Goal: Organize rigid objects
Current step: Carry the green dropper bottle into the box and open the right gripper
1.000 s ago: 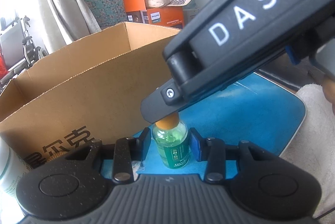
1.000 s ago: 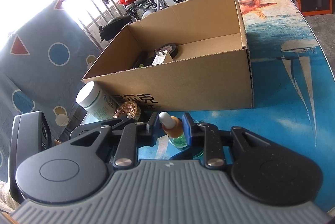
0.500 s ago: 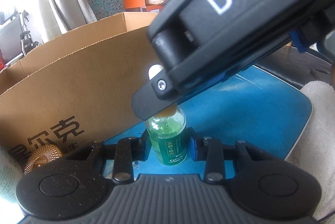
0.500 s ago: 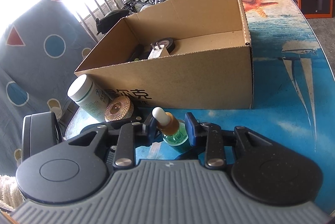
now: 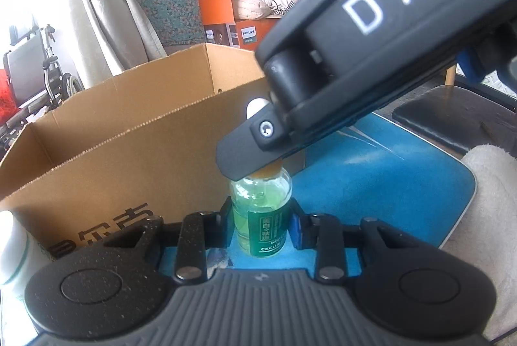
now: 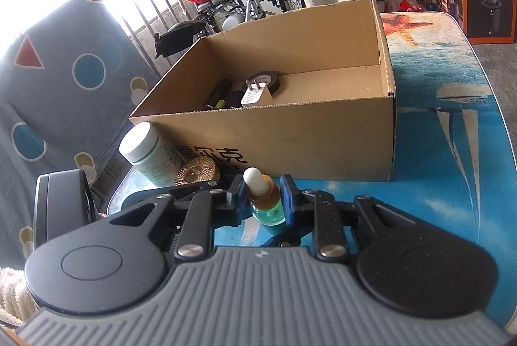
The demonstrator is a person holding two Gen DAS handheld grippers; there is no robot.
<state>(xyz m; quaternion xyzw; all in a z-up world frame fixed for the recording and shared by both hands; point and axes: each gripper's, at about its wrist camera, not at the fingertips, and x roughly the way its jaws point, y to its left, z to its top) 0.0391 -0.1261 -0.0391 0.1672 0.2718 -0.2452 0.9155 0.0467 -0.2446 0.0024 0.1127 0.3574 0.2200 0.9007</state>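
A small green dropper bottle (image 5: 261, 216) with an amber collar and a white bulb stands upright in front of the cardboard box (image 5: 129, 152). My left gripper (image 5: 261, 224) is shut on its glass body, a pad against each side. From the upper right, my right gripper (image 5: 255, 165) comes down over the top and hides the collar. In the right wrist view the bottle (image 6: 265, 203) stands between the right gripper (image 6: 263, 194); its jaws are closing on the amber collar, pads close against it.
The open box (image 6: 307, 145) holds a tape roll (image 6: 265, 81), a white plug (image 6: 253, 93) and other small items. A white jar (image 6: 145, 152) and a gold disc (image 6: 195, 173) stand by its front left corner. The blue table (image 6: 452, 135) runs right; a towel (image 5: 484, 216) lies beyond its edge.
The right jaws widened half a second ago and have narrowed again round the bottle's collar. Both views dipped and came back. The bottle has stayed between the left pads.
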